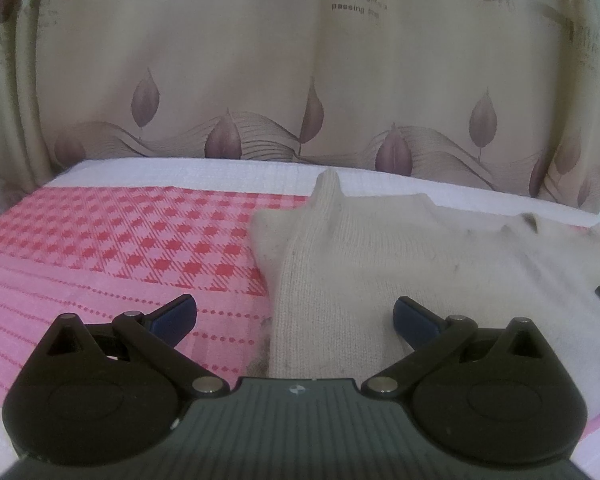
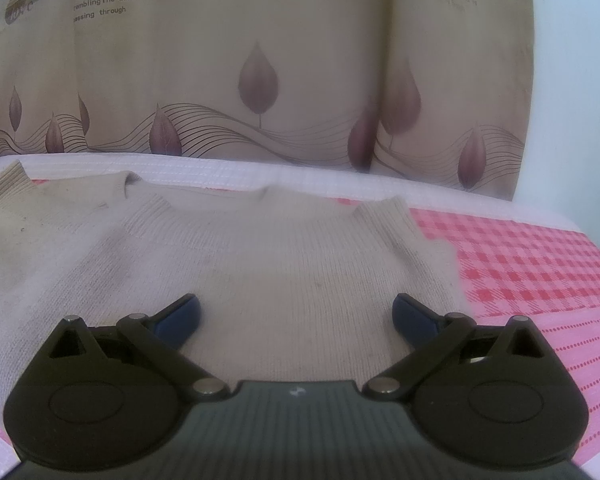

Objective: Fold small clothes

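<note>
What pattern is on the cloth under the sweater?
The cloth is pink with a red check, turning to dotted red stripes nearer the camera; the left wrist view shows it best.

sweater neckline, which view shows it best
Right wrist view: the sweater neckline faces the camera, whole and centred. Left wrist view catches it only obliquely near the right edge, behind a folded-in sleeve.

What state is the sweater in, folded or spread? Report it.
Partly folded. The sweater lies flat on the checked cloth, collar toward the curtain, with its sleeve already folded onto the body. Both grippers are open and hold nothing.
</note>
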{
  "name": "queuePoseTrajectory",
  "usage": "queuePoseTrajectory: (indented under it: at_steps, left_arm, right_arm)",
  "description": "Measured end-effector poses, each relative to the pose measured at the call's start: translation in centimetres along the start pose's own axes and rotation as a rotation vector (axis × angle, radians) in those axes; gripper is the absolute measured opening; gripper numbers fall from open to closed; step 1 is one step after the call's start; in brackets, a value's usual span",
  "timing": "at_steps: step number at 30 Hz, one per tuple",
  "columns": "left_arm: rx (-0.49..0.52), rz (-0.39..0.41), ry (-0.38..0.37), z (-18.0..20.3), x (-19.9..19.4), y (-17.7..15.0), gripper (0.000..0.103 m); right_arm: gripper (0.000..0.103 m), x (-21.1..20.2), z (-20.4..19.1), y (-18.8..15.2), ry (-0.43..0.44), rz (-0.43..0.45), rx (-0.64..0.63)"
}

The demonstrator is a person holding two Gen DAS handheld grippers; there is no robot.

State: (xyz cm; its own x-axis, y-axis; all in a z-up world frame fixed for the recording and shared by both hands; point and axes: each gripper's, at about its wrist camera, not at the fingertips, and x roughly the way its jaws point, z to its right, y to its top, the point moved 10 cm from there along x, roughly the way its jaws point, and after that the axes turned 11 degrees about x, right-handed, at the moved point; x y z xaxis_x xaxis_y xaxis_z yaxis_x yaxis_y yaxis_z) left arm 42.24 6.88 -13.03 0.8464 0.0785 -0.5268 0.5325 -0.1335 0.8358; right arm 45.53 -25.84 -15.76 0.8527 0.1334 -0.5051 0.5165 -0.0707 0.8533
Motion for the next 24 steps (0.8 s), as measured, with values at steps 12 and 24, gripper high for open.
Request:
queuePoseTrajectory:
  at_steps: [12, 24]
  left_arm:
    - [-0.106, -0.037, -0.320, -1.3, 2.3, 1.4, 0.097]
    - [-0.247, -0.100, -0.626, -1.7, 5.5, 2.4, 0.079]
  right_arm:
    - [0.103, 0.0, 0.0, 0.0, 0.001, 0.002, 0.002]
    - [0.103, -0.1, -0.1, 0.2, -0.001, 0.006, 0.001]
